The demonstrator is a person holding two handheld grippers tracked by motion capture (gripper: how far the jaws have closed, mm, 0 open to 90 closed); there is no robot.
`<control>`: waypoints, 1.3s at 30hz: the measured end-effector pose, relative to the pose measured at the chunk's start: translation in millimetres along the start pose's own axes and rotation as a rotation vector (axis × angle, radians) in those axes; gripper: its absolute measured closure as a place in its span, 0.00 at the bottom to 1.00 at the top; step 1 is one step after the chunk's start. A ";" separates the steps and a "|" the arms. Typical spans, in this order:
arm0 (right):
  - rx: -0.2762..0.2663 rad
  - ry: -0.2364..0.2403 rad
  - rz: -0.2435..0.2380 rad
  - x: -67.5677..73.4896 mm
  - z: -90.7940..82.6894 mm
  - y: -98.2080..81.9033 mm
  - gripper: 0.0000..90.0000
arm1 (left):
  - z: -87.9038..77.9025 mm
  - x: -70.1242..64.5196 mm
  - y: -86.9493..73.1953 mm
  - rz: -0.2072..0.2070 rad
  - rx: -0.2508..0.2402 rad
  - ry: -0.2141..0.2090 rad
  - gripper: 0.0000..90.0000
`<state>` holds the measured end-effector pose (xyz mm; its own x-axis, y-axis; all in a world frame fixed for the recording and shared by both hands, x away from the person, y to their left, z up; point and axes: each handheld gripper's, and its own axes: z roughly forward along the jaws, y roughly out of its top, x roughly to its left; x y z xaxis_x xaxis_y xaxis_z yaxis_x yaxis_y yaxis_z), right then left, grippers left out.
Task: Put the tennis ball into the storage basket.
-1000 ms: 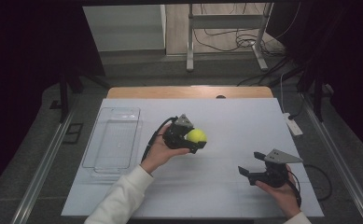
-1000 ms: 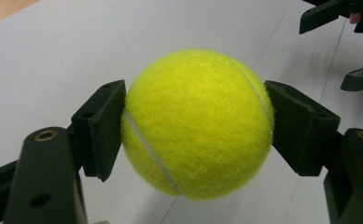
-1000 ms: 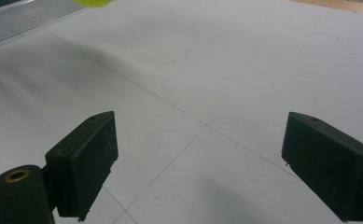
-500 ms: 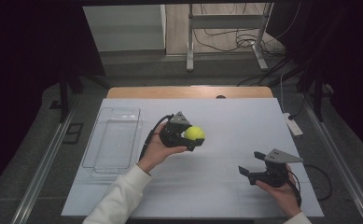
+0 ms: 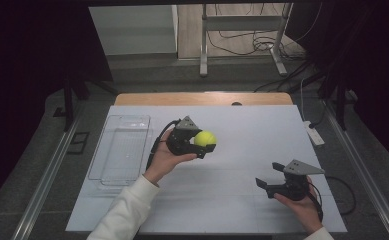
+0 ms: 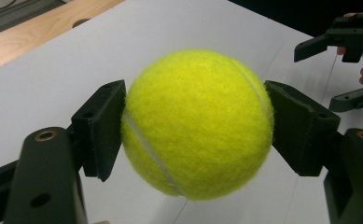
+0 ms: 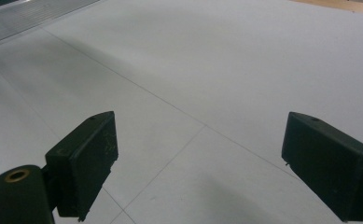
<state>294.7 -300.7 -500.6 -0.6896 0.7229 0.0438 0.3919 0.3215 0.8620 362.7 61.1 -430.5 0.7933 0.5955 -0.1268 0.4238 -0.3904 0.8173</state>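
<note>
A yellow tennis ball [image 5: 205, 138] hangs above the middle of the white table [image 5: 242, 125], and my left gripper [image 5: 206, 142] is shut on it. In the left gripper view both black pads [image 6: 102, 128] press the sides of the ball [image 6: 195, 123], which is clear of the surface. My right gripper [image 5: 267, 175] rests low near the front right of the table, held by a hand, with its jaws wide open. Nothing lies between its pads [image 7: 88, 158] but bare table. The right gripper [image 6: 340, 70] also appears far off in the left gripper view.
A clear plastic tray [image 5: 119, 150] lies flat at the table's left side, its corner [image 7: 30, 18] seen far off. A wooden strip [image 5: 202, 98] borders the far edge. A white power strip [image 5: 314, 135] sits off the right edge. A metal stand [image 5: 242, 30] is beyond the table.
The left gripper with the ball has drifted slightly left and away from the person. The right gripper has stayed where it was.
</note>
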 end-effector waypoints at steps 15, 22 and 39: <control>-0.003 0.000 -0.002 0.1 -0.3 0.2 0.12 | -15.9 8.4 2.6 -0.015 -0.043 0.038 0.29; -0.003 0.001 -0.002 0.2 -0.4 0.3 0.12 | -24.0 13.3 3.4 -0.026 -0.066 0.053 0.29; -0.002 0.001 -0.001 0.1 -0.3 0.2 0.12 | -41.1 23.6 4.6 -0.051 -0.110 0.079 0.29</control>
<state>294.5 -300.8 -500.3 -0.6902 0.7223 0.0434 0.3899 0.3208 0.8632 365.4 102.3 -406.6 0.7331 0.6679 -0.1283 0.4083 -0.2813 0.8684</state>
